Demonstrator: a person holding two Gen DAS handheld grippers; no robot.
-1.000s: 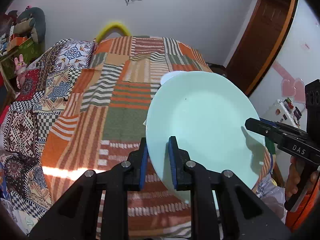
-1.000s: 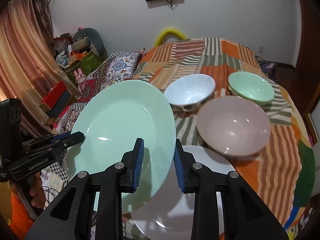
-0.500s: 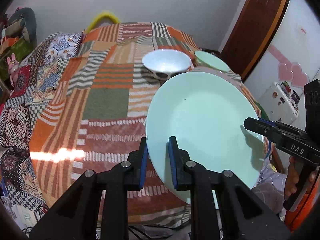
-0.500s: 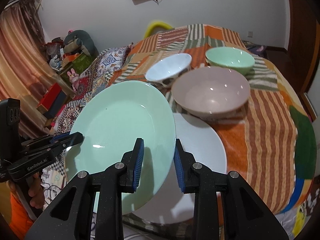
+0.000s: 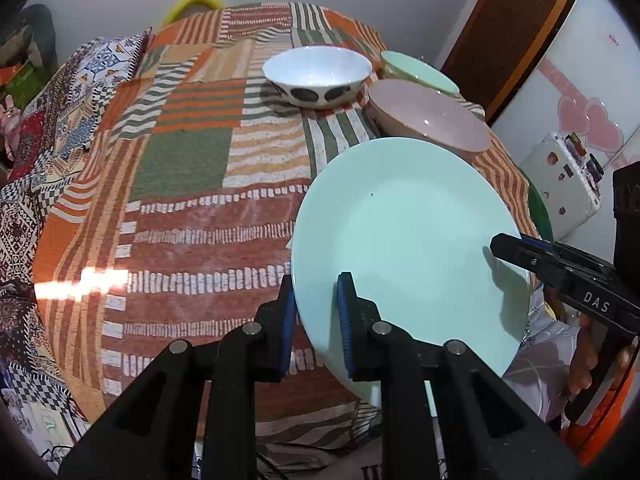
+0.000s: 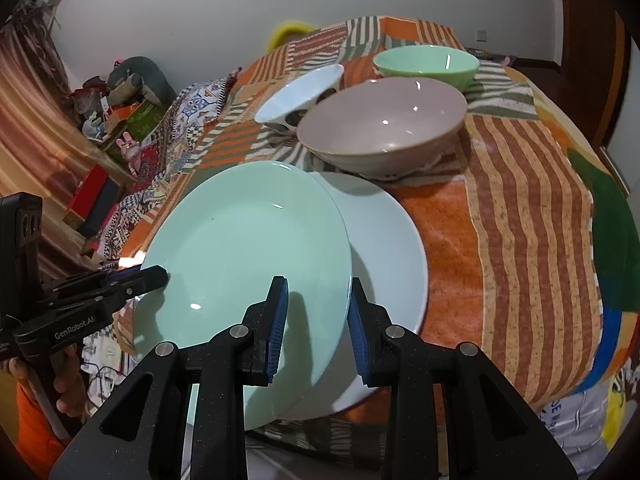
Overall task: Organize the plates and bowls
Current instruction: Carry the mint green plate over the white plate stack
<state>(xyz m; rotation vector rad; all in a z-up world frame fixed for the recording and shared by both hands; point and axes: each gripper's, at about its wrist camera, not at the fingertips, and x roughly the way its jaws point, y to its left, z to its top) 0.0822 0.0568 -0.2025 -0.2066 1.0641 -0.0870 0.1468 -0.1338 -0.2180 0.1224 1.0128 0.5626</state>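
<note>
you hold the mint plate with both tools: the left gripper is clamped narrow on its near rim, and the right gripper pinches the opposite edge. it hangs tilted over the white plate, which lies at the near edge of the patchwork cloth. the pink bowl sits at 12 o'clock from the white plate, almost touching. lower unevenly and the rim could chip or skid; let go on one side too soon and the plate could slip off the near edge.
</note>
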